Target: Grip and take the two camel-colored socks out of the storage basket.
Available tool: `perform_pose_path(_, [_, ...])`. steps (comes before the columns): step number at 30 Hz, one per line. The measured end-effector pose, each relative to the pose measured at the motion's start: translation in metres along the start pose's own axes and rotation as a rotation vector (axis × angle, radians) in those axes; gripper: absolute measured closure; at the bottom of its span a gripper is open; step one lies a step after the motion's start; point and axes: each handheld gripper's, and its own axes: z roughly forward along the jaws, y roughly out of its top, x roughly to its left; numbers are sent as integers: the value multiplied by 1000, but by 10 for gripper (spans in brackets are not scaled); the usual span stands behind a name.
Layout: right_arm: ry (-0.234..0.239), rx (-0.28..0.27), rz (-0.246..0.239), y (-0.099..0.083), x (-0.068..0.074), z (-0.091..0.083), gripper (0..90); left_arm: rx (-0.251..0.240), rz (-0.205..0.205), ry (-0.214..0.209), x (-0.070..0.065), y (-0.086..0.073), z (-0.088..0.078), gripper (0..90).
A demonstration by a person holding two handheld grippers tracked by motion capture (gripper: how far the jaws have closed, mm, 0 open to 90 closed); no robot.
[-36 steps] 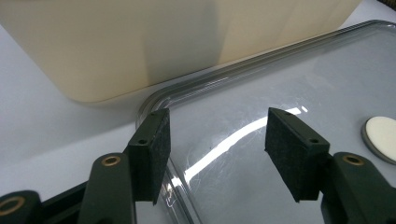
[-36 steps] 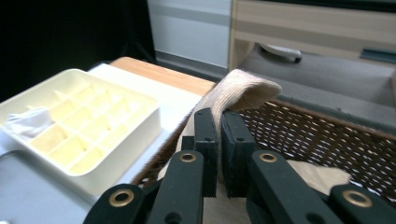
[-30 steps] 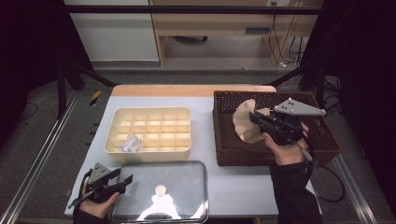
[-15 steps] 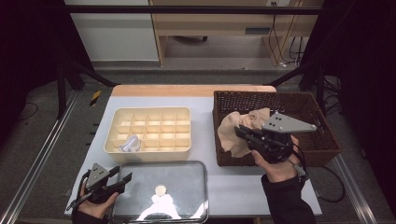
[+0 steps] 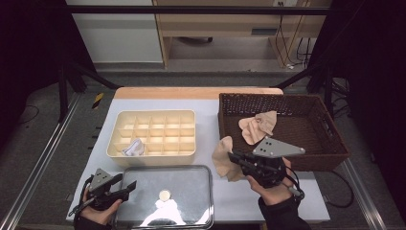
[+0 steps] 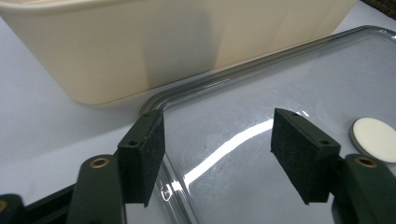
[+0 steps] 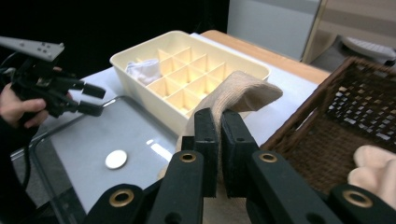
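Now the right gripper (image 5: 238, 160), jaws pinching a beige sock (image 5: 224, 162), has carried it out of the brown wicker basket (image 5: 330, 155) toward nine o'clock; left gripper (image 5: 125, 188) has just been opening, empty, over the glass tray (image 5: 203, 201).

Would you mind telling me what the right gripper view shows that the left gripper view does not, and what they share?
Right gripper view alone: the right gripper shut on a beige knitted sock, the dark brown wicker basket, the cream tray's dividers and a white cloth in one compartment.
Left gripper view alone: the left gripper up close, jaws open over the lid's corner with nothing between them.
Both: the cream plastic compartment tray, the clear lid and its round white disc.
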Motion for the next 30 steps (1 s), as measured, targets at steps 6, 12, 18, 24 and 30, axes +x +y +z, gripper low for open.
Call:
perform_pose_path(6, [28,41,23,-29,6,8,864,0,-7,39,0,-1,-1,272])
perform_pose_path(12, [26,83,59,-54,0,13,864,-1,-10,36,0,-1,0,253])
perform_pose_path(18, [20,130,92,-76,-4,17,864,5,-1,33,-1,-2,1,239])
perform_pose_path(24, [24,188,115,-94,-5,29,862,4,-5,40,0,-3,0,239])
perform_pose_path(30, [-4,238,117,-108,-8,43,849,2,-23,33,2,-3,0,239])
